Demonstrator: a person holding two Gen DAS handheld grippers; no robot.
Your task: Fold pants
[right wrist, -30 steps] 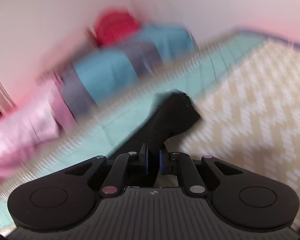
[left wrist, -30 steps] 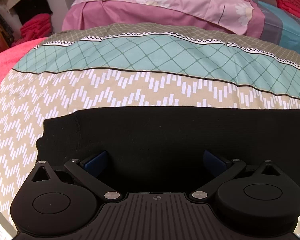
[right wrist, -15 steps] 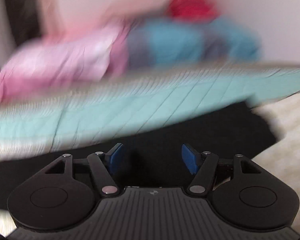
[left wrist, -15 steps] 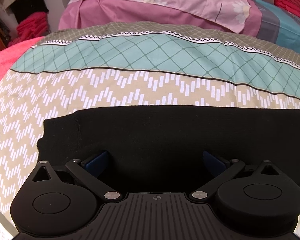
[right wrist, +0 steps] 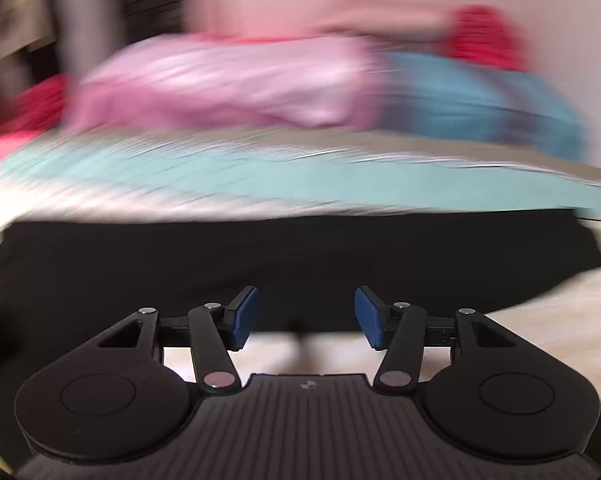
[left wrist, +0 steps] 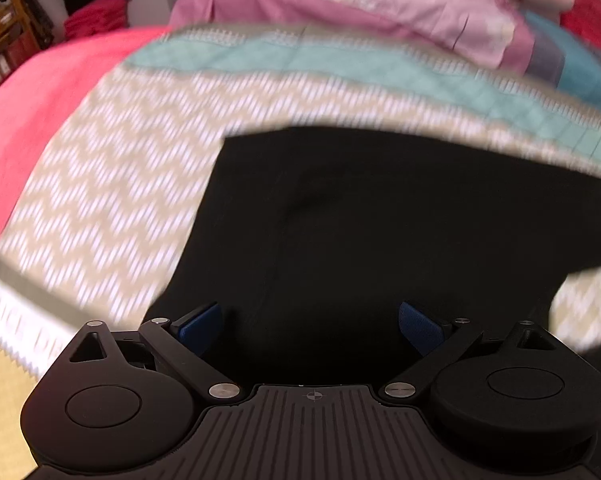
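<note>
Since the earlier frames, your left gripper (left wrist: pixel 310 320) has swung from square-on to the pants (left wrist: pixel 380 232) to an oblique stance, so their left end now runs away diagonally; your right gripper (right wrist: pixel 306 316) has pulled back toward the near hem. Both frames are motion-blurred. Fingers on both tools stand spread wide, with nothing between the blue pads (left wrist: pixel 201 322).

Pants lie flat on the patterned bedspread (left wrist: pixel 112 184) as a dark band, long axis running left to right across both views. In the left view, fabric fills the gap between the fingers and extends ahead and to the right. In the right view, the pants (right wrist: pixel 284 256) lie just ahead of the fingertips, near edge level with them, bare bedspread (right wrist: pixel 540 320) beneath the tool.

Judgement: your left gripper sits nearer the cloth; either end-grasp calls for closing on the near hem
</note>
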